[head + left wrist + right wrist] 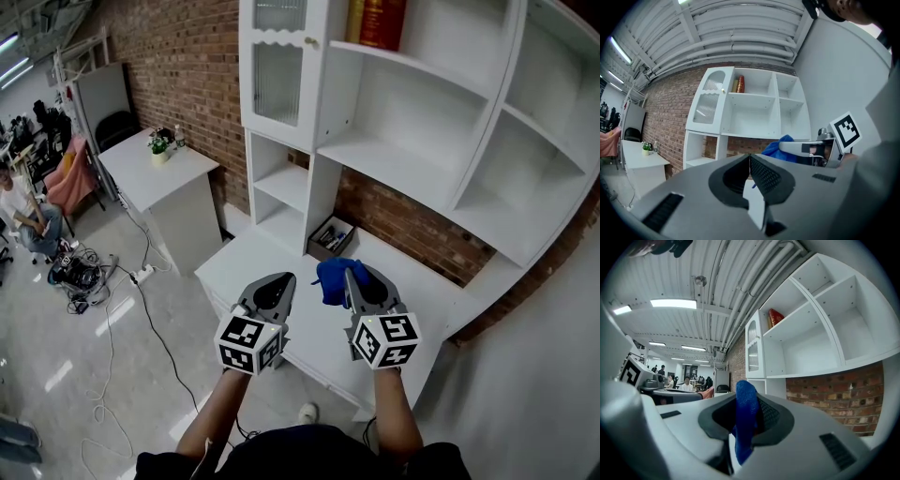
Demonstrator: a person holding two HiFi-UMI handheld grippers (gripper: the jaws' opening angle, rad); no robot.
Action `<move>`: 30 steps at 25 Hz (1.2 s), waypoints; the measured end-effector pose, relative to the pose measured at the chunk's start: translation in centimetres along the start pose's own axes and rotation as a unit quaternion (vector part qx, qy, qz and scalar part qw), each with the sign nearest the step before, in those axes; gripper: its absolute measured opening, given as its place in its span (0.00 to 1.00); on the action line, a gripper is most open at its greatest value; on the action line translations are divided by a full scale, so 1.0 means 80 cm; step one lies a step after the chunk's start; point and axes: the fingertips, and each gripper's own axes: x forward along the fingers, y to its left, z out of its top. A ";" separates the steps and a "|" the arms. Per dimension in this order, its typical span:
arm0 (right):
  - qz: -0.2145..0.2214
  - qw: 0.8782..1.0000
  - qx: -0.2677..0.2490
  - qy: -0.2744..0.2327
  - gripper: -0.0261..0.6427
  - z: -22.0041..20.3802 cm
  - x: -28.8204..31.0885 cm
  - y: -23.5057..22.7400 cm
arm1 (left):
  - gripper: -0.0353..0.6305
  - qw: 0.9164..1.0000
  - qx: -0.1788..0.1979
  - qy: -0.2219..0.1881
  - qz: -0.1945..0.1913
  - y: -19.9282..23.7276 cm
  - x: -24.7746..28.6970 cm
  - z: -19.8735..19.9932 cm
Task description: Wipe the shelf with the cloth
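Your right gripper (351, 274) clamps the blue cloth (331, 279) above the desk (253, 267), short of the shelf (403, 159) — it looks soft, light and floppy, so grip a bunched fold — while your left gripper (281, 282) has its jaws pressed together, empty.

cloth (330, 281): blue | shelf (398, 155): white | wall (183, 70) behind shelf: red brick | books (378, 21) on shelf: red, yellow | left gripper (287, 278), right gripper (350, 273): grey, black-and-white squares
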 end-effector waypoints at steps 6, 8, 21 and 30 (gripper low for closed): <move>0.009 1.000 0.003 -0.004 0.17 -0.001 0.013 -0.022 | 0.08 1.000 0.011 0.003 0.008 0.001 0.023 -0.005; 0.011 1.000 0.002 -0.004 0.17 -0.002 0.019 -0.031 | 0.08 1.000 0.011 0.004 0.009 0.000 0.034 -0.007; 0.028 1.000 0.008 -0.009 0.17 0.000 0.048 -0.086 | 0.08 1.000 0.021 0.012 0.015 -0.008 0.100 -0.010; 0.044 0.999 0.013 -0.013 0.17 0.000 0.055 -0.101 | 0.08 0.999 0.023 0.021 0.022 -0.018 0.119 -0.012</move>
